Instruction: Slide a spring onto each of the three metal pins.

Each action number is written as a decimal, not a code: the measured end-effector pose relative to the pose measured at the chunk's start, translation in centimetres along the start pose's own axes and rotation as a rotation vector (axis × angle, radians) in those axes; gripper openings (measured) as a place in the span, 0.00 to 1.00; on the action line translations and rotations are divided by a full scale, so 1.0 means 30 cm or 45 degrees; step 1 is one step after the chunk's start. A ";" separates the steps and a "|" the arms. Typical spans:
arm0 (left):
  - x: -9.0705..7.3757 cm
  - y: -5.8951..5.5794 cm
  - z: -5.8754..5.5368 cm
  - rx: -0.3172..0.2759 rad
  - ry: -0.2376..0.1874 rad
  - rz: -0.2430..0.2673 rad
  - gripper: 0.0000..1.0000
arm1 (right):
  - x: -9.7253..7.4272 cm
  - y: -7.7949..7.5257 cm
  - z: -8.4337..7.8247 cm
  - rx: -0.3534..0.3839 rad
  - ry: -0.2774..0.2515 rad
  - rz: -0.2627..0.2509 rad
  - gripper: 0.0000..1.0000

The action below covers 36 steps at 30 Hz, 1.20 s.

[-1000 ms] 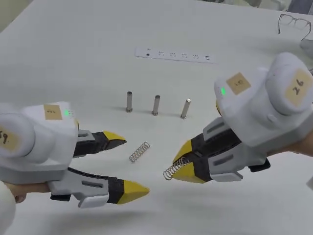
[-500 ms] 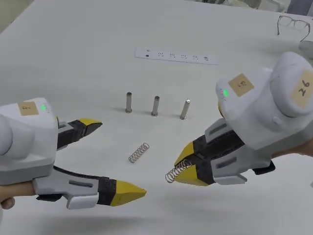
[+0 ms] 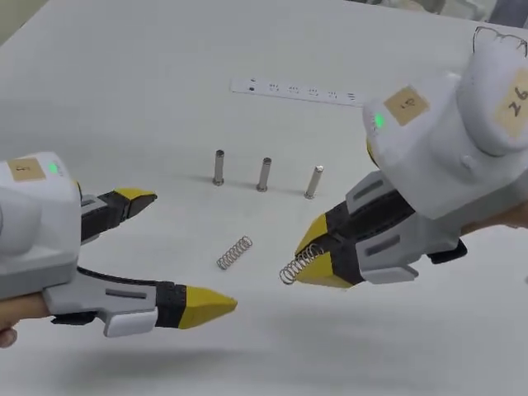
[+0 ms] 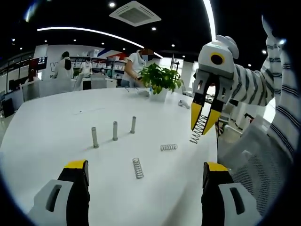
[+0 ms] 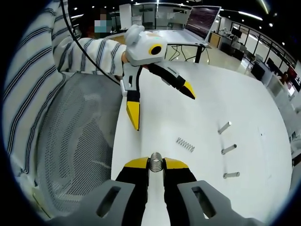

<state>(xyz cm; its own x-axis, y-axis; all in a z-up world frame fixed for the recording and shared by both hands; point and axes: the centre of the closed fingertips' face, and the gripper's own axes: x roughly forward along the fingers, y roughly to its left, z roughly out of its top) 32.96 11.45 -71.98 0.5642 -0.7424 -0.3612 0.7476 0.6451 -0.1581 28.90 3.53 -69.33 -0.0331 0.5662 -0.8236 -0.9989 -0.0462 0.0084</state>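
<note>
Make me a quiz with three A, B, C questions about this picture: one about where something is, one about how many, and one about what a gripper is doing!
1. Where is the loose spring?
A) on a pin
B) flat on the table
C) on the glasses

2. How many metal pins stand up?
A) two
B) three
C) five

3. What is the right gripper doing?
A) holding a spring
B) hanging wide open
C) holding a pin

Answers:
1. B, it lies on the white table in front of the pins.
2. B, three stand in a row.
3. A, its yellow tips are shut on the spring.
</note>
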 end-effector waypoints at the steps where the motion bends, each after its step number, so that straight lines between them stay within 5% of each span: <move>1: 0.000 0.003 -0.001 0.003 0.003 0.004 0.98 | -0.002 -0.004 0.003 -0.003 0.005 0.001 0.08; 13: 0.008 0.020 -0.021 -0.030 0.028 0.018 0.98 | -0.032 -0.157 0.043 -0.082 0.087 -0.026 0.08; 26: 0.004 0.040 -0.038 -0.063 0.046 0.052 0.98 | -0.002 -0.309 0.096 -0.167 0.136 -0.033 0.08; 28: 0.002 0.050 -0.038 0.000 0.052 0.090 0.98 | 0.004 -0.344 0.104 -0.180 0.147 -0.038 0.08; 36: 0.003 0.020 -0.060 -0.035 0.084 0.063 0.98 | 0.027 -0.458 0.135 -0.224 0.169 -0.046 0.08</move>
<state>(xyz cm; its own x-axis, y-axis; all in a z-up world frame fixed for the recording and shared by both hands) 32.82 12.11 -73.76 0.5753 -0.6967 -0.4285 0.7090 0.6860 -0.1634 42.45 7.97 -67.82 0.0189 0.4575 -0.8890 -0.9777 -0.1775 -0.1121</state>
